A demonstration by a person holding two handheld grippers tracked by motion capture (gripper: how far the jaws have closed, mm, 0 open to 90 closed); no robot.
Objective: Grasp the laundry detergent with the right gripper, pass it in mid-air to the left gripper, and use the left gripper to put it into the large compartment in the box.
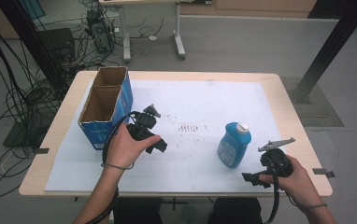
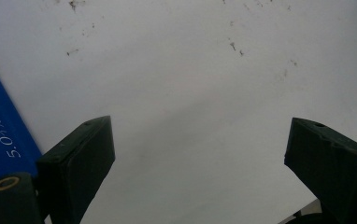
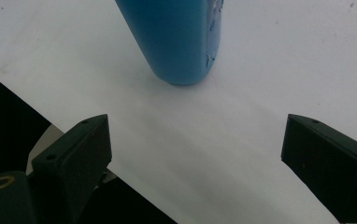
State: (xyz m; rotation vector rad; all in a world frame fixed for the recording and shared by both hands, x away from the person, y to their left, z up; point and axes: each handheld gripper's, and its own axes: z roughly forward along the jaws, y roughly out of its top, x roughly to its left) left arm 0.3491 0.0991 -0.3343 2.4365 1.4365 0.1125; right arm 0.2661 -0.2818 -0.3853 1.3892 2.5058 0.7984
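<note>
Standing upright at lower right of the high view, the blue bottle (image 1: 233,145) sat on the white mat (image 1: 190,102), near the mat's front edge, bare mat all round it. Right gripper (image 1: 250,178) hung just below-right of it, jaws spread, nothing between. Left gripper (image 1: 160,145) at centre left, jaws spread too, just beside the open blue cardboard box (image 1: 105,106). Wooden table (image 1: 289,112), grey floor, cables at left. Bottle had a white cap.
</note>
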